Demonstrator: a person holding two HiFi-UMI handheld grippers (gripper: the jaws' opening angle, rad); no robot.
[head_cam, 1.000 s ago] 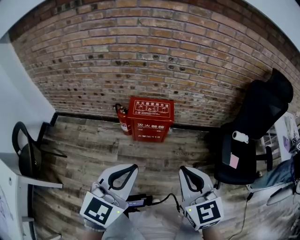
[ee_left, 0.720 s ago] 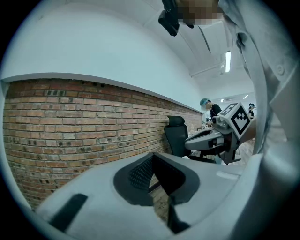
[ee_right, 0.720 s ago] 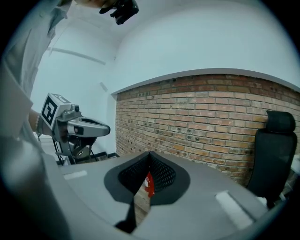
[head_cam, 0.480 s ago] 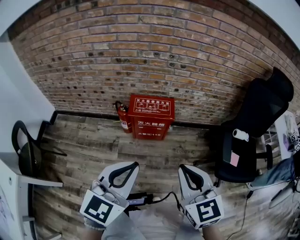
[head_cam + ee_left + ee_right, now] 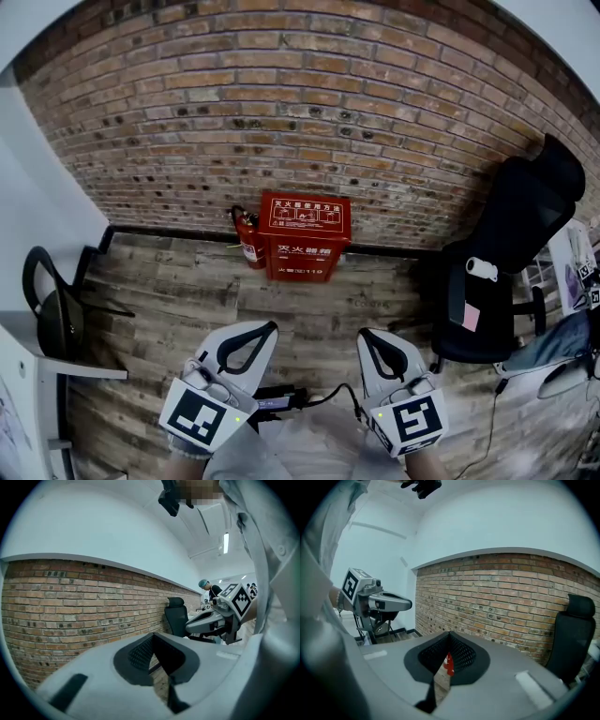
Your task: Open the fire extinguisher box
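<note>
The red box [image 5: 305, 236] stands shut at the centre of the head view. Its back is against the foot of the brick wall [image 5: 281, 103], and it rests on the plank floor [image 5: 178, 291]. An extinguisher [image 5: 247, 240] stands just beside its left edge. A wide strip of bare floor lies between the box and both tongs at the bottom of the frame. The left tongs [image 5: 270, 329] and right tongs [image 5: 366, 336] are each pressed together on nothing, tips toward the box and well apart from it. A cable [image 5: 323, 401] runs low between them. A black chair [image 5: 511, 253] crowds the right edge, and a white wall [image 5: 37, 178] closes the left.
</note>
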